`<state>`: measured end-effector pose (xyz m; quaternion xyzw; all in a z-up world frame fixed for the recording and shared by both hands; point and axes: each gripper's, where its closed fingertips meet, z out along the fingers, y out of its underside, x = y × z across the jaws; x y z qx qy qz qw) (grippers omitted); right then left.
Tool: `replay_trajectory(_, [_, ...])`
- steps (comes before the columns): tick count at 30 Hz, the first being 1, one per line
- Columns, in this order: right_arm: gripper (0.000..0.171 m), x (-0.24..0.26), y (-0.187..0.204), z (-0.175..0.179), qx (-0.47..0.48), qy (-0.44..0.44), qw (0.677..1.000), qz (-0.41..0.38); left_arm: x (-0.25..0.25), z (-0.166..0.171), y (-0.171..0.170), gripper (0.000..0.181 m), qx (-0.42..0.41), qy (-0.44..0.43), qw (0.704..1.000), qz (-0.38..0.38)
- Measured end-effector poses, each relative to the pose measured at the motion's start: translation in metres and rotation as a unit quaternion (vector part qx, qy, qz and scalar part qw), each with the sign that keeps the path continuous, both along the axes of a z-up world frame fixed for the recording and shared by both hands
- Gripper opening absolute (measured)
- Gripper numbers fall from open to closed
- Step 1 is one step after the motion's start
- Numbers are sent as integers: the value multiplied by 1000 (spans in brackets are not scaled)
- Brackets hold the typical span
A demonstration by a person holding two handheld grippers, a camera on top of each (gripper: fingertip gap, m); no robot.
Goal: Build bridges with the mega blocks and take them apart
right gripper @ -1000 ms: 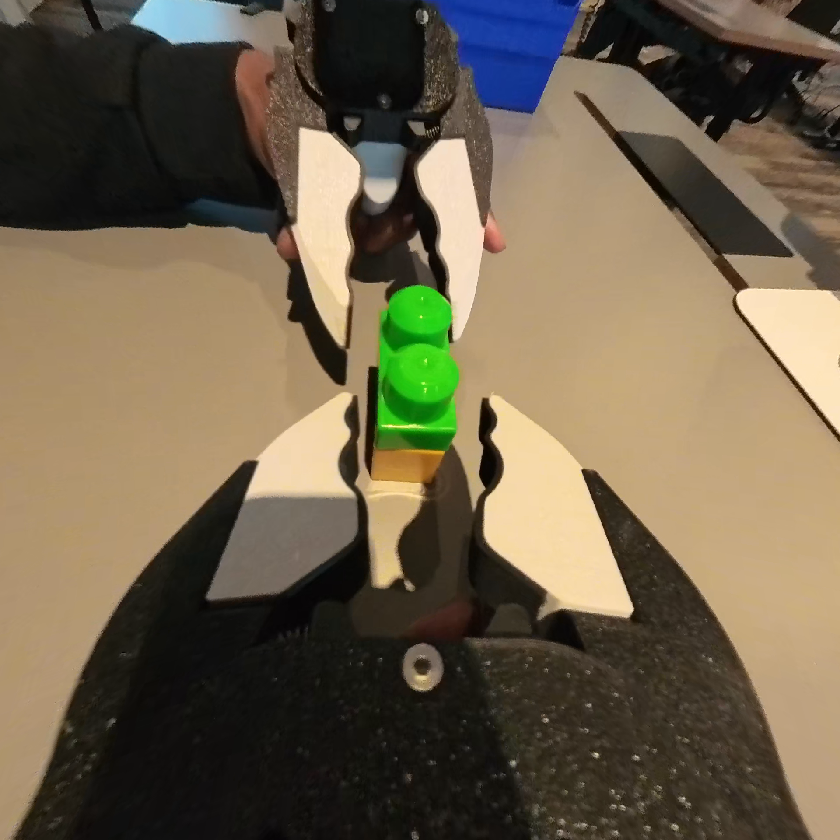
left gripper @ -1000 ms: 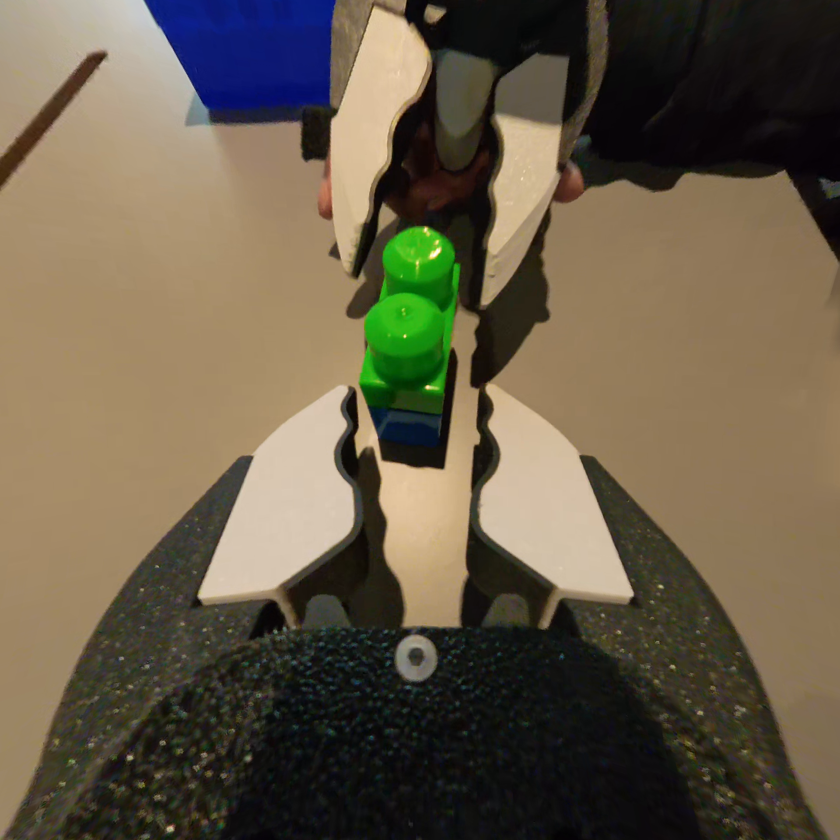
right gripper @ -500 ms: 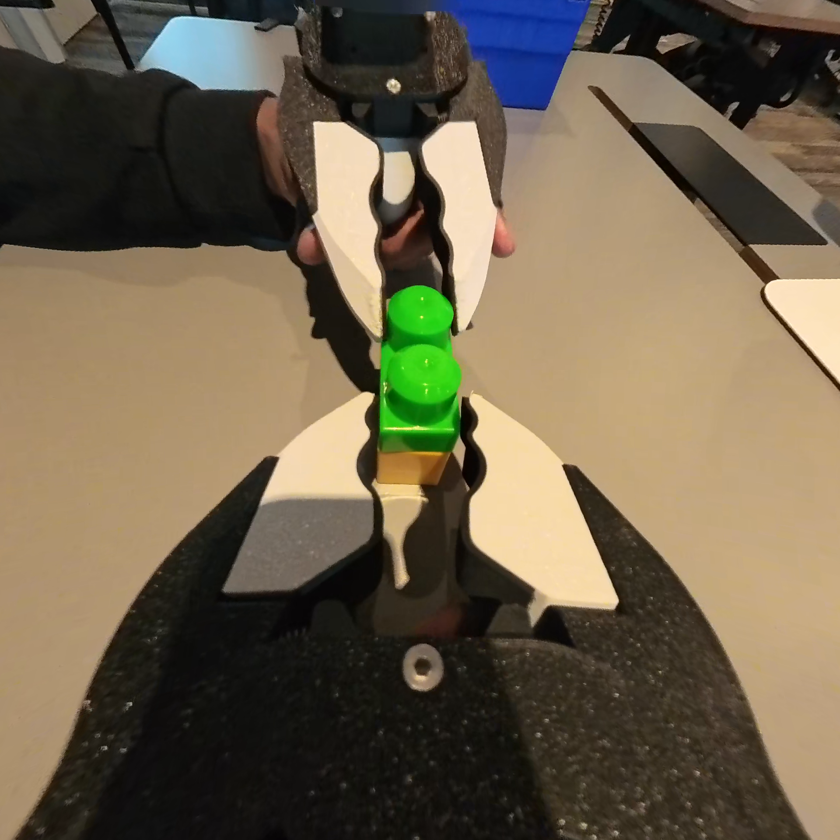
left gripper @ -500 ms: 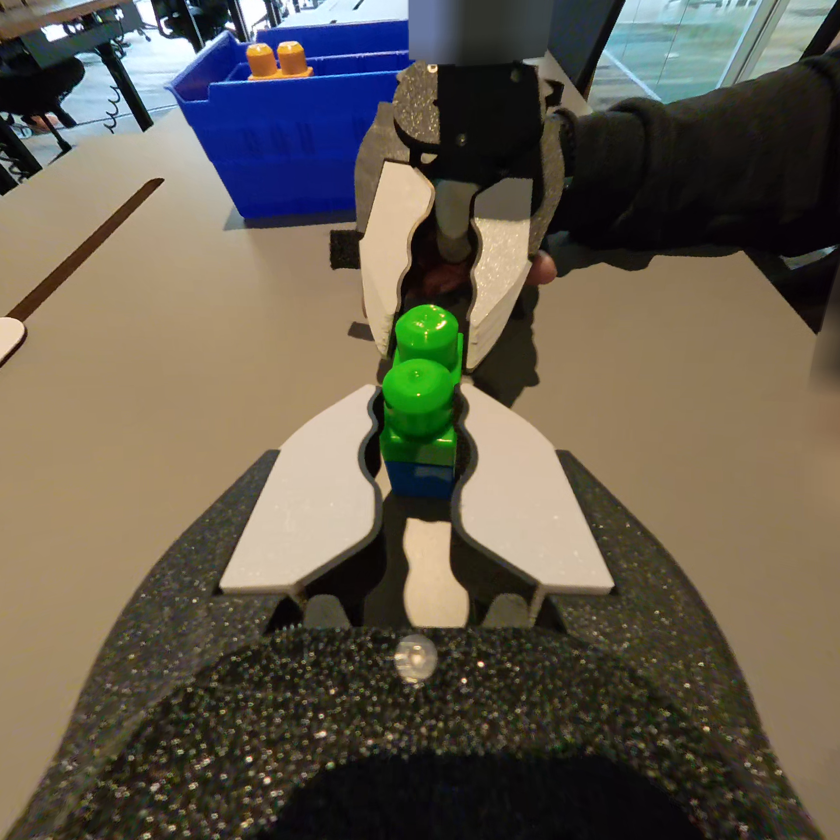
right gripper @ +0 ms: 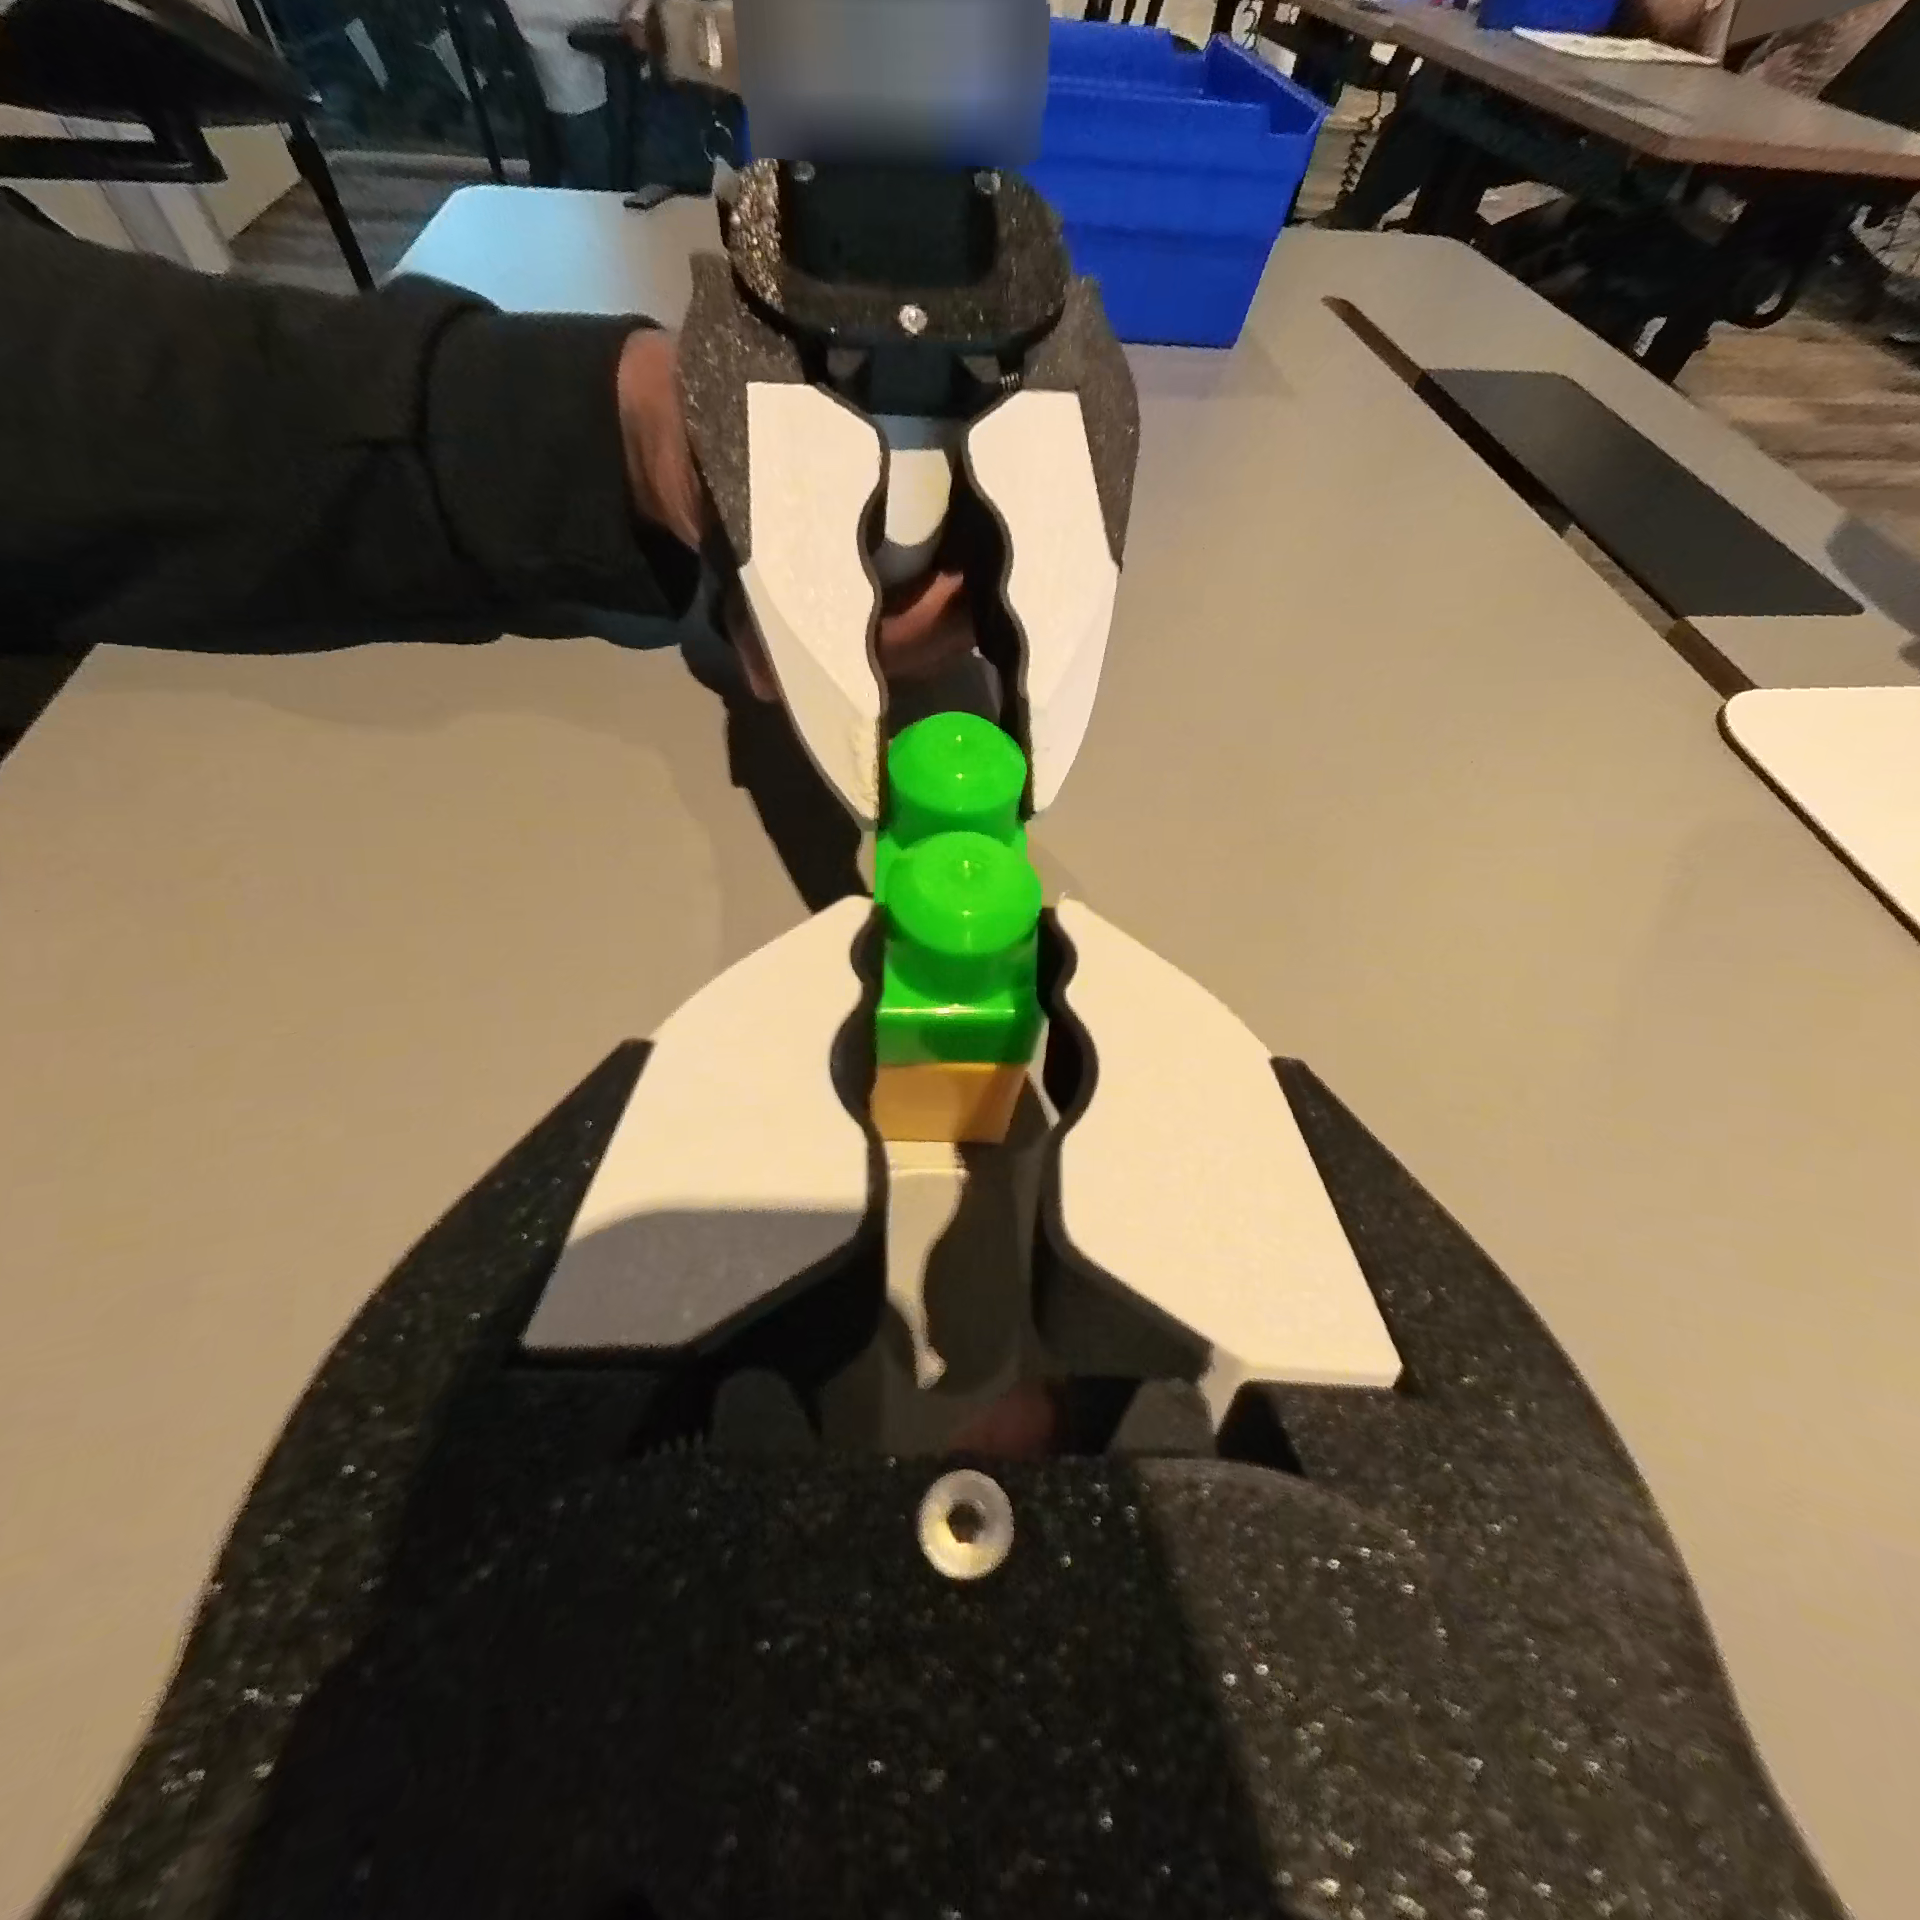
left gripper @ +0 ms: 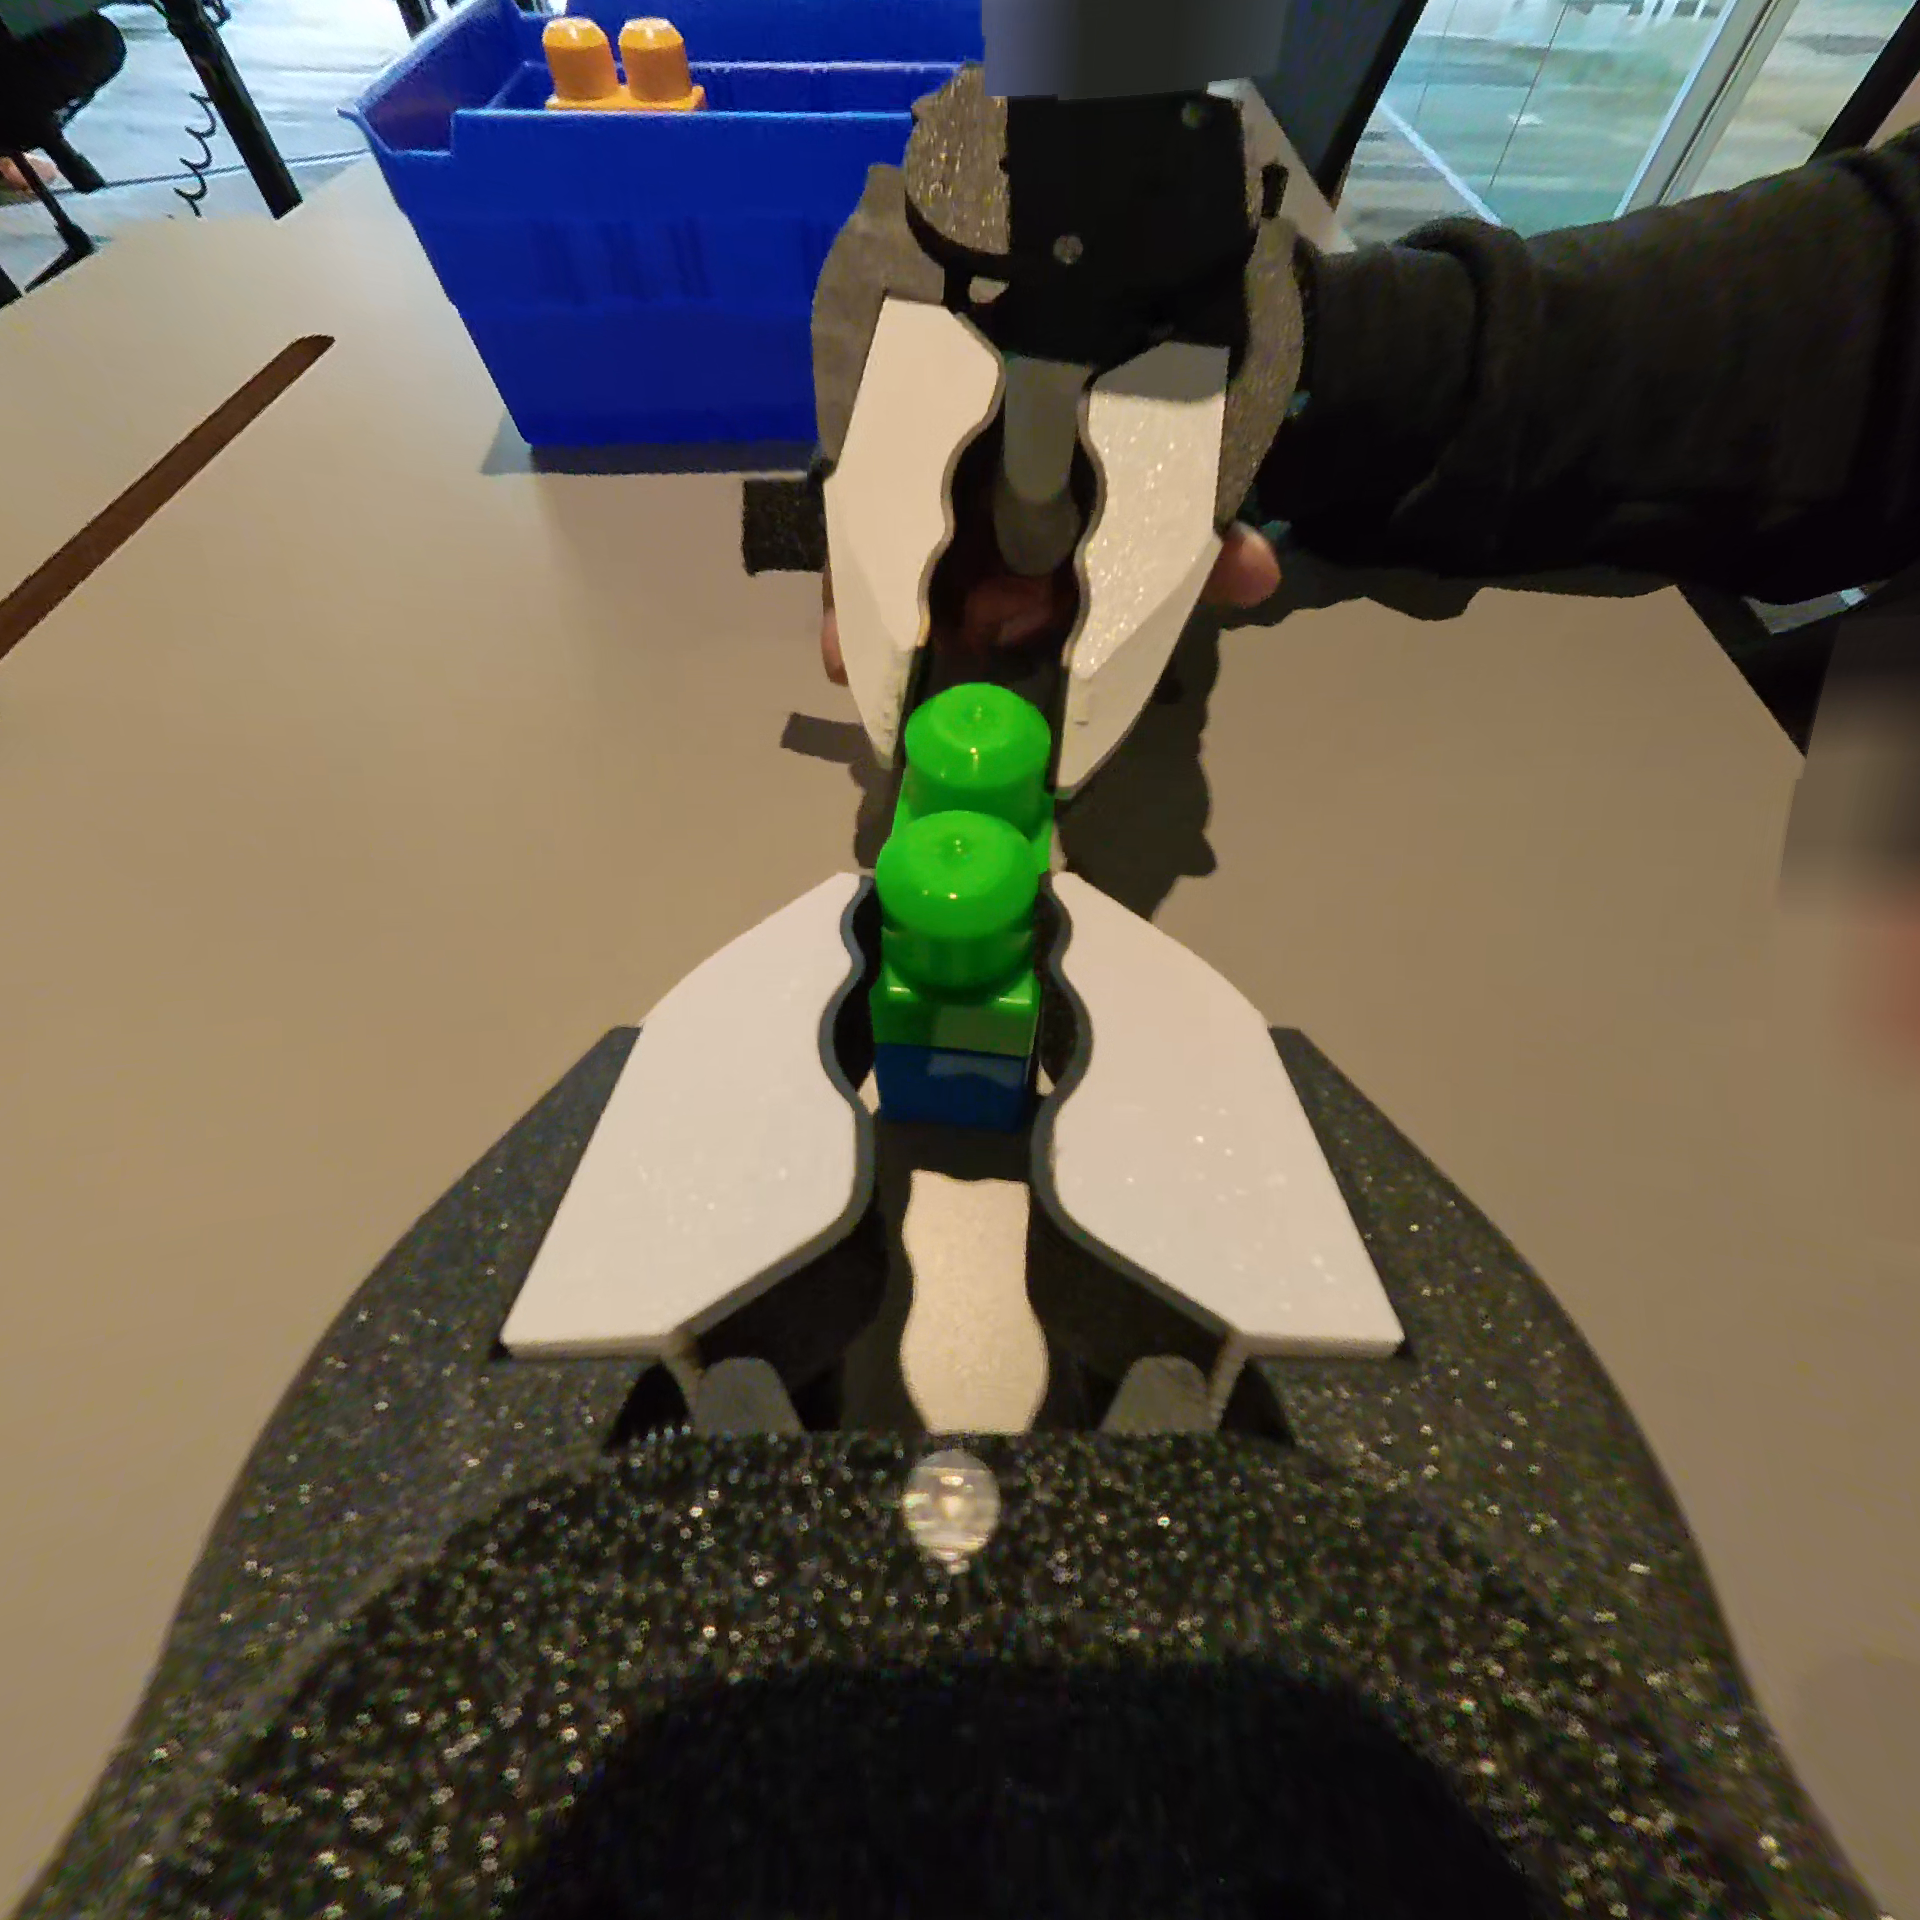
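A green two-stud block (left gripper: 956, 997) bridges a blue block (left gripper: 954, 1091) at my left end and a yellow block (right gripper: 943, 1101) at my right end. My left gripper (left gripper: 956, 894) is shut on the near end of the green block, with the blue block between its fingers below. My right gripper (right gripper: 956, 920) is shut on the other end, above the yellow block. Each gripper also shows facing the other across the bridge: the right one in the left wrist view (left gripper: 982, 764), the left one in the right wrist view (right gripper: 954, 805). I cannot tell whether the bridge rests on the table.
A blue bin (left gripper: 644, 312) holding an orange block (left gripper: 623, 62) stands behind the right gripper; it also shows in the right wrist view (right gripper: 1174, 208). A dark slot (left gripper: 156, 488) crosses the table at left. A black mat (right gripper: 1621, 499) and a white board (right gripper: 1849, 769) lie at right. Only a small space, under 4 cm, lies between the two pairs of fingers.
Both grippers were open on either side of the bridge's ends. They have moved in and shut on the green block, and both views have tilted up towards level.
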<state>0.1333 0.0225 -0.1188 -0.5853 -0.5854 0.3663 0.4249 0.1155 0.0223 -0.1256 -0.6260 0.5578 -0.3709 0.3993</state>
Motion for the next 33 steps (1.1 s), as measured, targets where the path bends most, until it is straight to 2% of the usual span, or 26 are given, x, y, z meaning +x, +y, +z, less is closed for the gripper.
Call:
replay_trajectory(14, [28, -1, -1, -4, -58, -3, 998, 2, 0, -2, 0, 28, -17, 0, 1000, -5])
replay_trajectory(33, [29, -1, 0, -5, -74, -5, 997, -2, 0, -2, 0, 28, -21, 4, 1000, -4])
